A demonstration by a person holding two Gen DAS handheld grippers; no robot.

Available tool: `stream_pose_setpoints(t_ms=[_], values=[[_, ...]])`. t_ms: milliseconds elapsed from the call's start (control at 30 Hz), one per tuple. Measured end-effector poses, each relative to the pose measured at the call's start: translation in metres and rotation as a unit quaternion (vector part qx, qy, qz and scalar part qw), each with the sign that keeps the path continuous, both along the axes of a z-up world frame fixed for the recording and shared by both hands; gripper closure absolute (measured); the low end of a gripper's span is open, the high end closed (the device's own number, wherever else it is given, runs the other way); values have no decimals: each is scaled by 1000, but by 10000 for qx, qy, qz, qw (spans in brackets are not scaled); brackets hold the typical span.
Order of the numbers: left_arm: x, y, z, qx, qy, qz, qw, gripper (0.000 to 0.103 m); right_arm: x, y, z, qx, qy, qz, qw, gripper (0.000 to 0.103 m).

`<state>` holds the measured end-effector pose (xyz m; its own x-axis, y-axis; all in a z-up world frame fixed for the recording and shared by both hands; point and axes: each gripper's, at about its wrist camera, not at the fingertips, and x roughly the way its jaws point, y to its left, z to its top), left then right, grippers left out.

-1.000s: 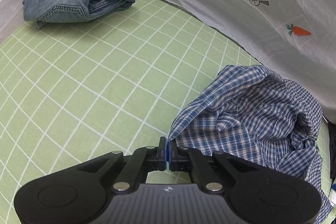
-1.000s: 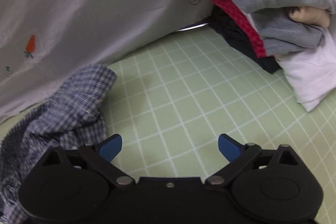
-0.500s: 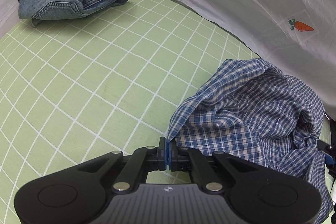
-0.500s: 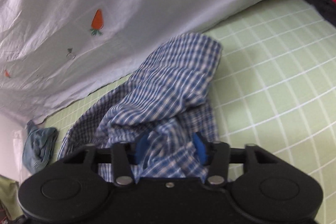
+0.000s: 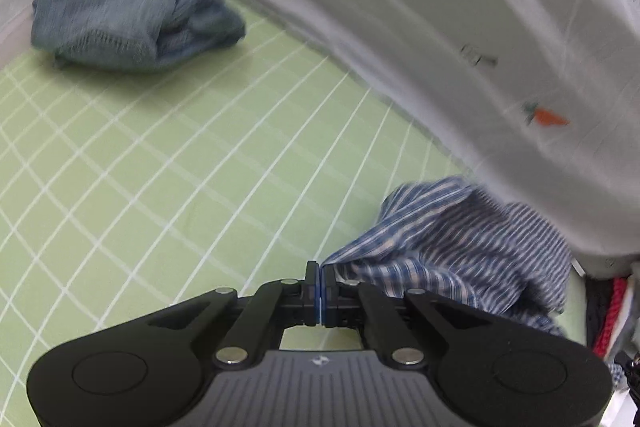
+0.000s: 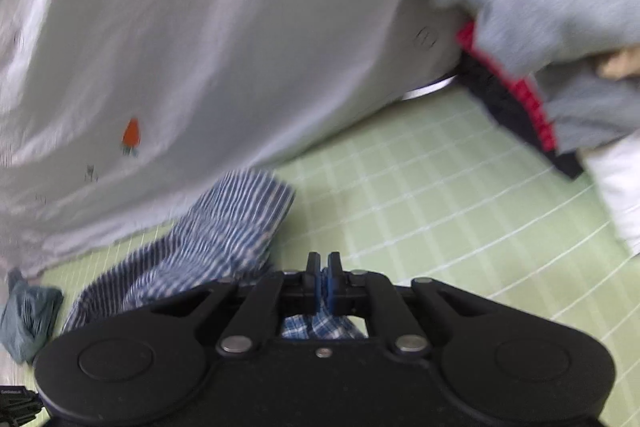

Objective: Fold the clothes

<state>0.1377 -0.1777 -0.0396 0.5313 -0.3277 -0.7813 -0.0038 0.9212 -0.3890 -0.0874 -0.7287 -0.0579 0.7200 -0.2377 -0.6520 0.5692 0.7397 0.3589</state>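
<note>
Left wrist view, left gripper [image 5: 321, 273] clamped on plaid shirt [image 5: 452, 247] edge, right gripper [image 6: 323, 269] just closed, pinching plaid cloth, green grid mat [image 5: 160, 167], denim heap [image 5: 128, 19] far corner.

From my left camera, the jeans [image 5: 128, 15] lie far left on the mat [image 5: 168, 163], against the sheet [image 5: 440, 7] behind. The shirt [image 5: 460, 251] lies right, at the sheet's foot. From my right camera, a clothes pile [image 6: 540, 7] sits far right.
</note>
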Motion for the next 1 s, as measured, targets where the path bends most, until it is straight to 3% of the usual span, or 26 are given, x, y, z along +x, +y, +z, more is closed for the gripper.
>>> stream_pose_setpoints(t_ms=[33,133,200,267,367,567,600,733,833,933,1000], values=[[2,-1,14,119,-218,55,9997,103,-8,-5,13,-45,-165,-120,9998,100],[10,-2,53,1076,-985,206,9891,103,-32,-17,55,-345,-619,-473,9964,100],[19,7,65,1241,-1122,282,9855,103,-41,-22,70,-332,-812,-529,9947,100],[28,13,62,1159,-938,366,9881,103,-46,-24,75,-290,-885,-501,9944,100],[30,6,46,1134,-629,288,9911,103,-42,-22,54,-262,-371,-405,9981,100],[7,-30,7,777,-74,-108,9969,101,-54,-6,9,897,-372,-258,9949,99],[5,-38,3,756,-15,-168,9970,100,-54,-3,5,856,-248,-235,9957,99],[-1,-61,-3,675,129,-379,9969,90,-52,8,-3,684,160,123,9975,98],[-1,-77,0,429,134,-506,9977,80,-56,16,-13,1283,123,503,9904,98],[1,-102,4,231,72,-723,9971,76,-52,36,-27,1095,576,842,9887,98],[4,-117,7,199,37,-874,9960,74,-51,40,-31,1005,685,772,9896,94]])
